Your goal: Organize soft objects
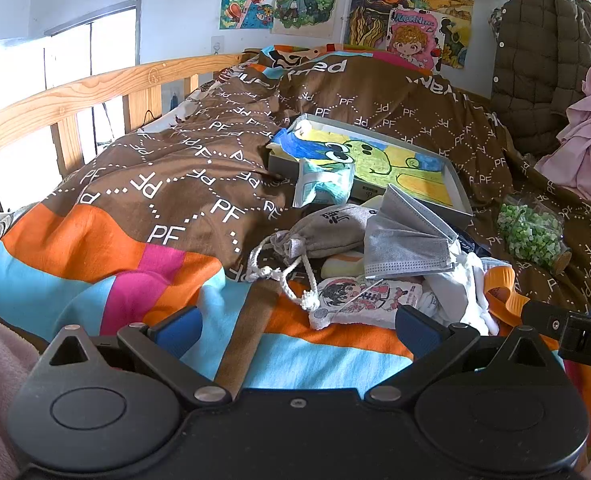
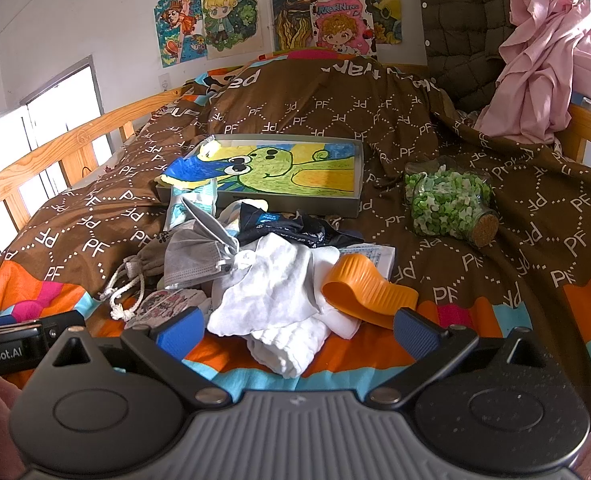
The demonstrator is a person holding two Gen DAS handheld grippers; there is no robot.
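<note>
A pile of soft things lies on the bed quilt point(image 1: 167, 184): a grey drawstring pouch point(image 1: 327, 232), a grey face mask point(image 1: 407, 248), a printed cartoon pouch point(image 1: 367, 296), a white cloth point(image 2: 271, 292) and a dark packet point(image 2: 291, 228). An orange curved piece point(image 2: 359, 284) lies at the pile's right side. A shallow grey box point(image 2: 359, 184) with a green cartoon drawing stands behind the pile. My left gripper point(image 1: 295, 330) is open and empty, just short of the cartoon pouch. My right gripper point(image 2: 297, 330) is open, its jaws either side of the white cloth's near edge.
A corked glass jar point(image 2: 447, 204) of green and white bits lies on its side to the right. A wooden bed rail point(image 1: 75, 96) runs along the left. A brown quilted jacket point(image 1: 543, 64) and pink cloth point(image 2: 543, 60) hang at the back right. Drawings cover the wall.
</note>
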